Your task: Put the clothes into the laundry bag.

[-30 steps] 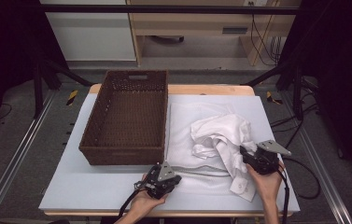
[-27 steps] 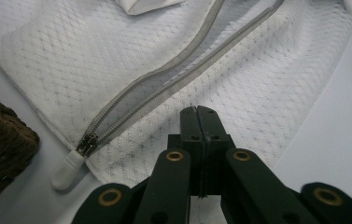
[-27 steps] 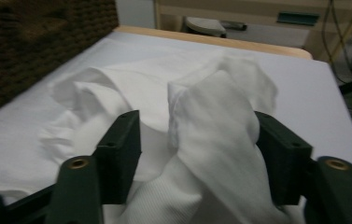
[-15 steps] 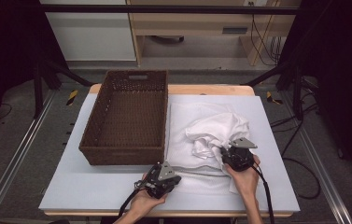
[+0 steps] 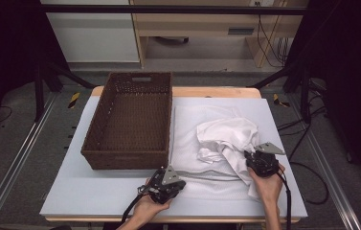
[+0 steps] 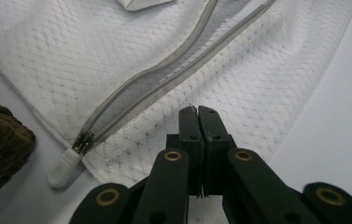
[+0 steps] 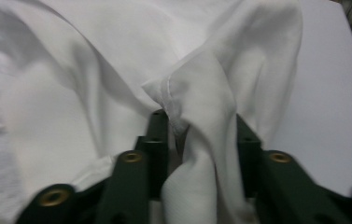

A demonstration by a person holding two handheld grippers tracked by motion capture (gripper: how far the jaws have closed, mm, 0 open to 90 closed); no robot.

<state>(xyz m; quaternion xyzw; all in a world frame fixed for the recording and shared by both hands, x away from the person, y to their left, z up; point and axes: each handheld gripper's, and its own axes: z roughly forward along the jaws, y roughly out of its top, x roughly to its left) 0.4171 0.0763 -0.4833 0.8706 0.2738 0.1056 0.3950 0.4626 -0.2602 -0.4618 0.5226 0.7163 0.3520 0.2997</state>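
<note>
A crumpled white garment (image 5: 226, 136) lies on a flat white mesh laundry bag (image 5: 187, 143) right of the basket. My right gripper (image 5: 248, 156) is at the garment's near right edge. Its jaws have just been opening, and they stand apart with a fold of the garment (image 7: 117, 60) draped between them at the right gripper (image 7: 201, 126). My left gripper (image 5: 182, 184) rests at the bag's near left corner. In the left gripper view the left gripper (image 6: 198, 111) is shut, tips on the mesh bag (image 6: 267, 70), beside the part-open zipper (image 6: 164, 77) and its white pull (image 6: 64, 168).
An empty brown wicker basket (image 5: 120, 160) stands left of the bag, and its corner (image 6: 1, 149) is close to the zipper pull. The pale tabletop (image 5: 96, 191) extends left of my left hand. Dark stands and cables surround the table.
My right gripper pushed left into the garment, then came back right and a little lower, and the cloth was bunched and shifted. The left gripper stayed put.
</note>
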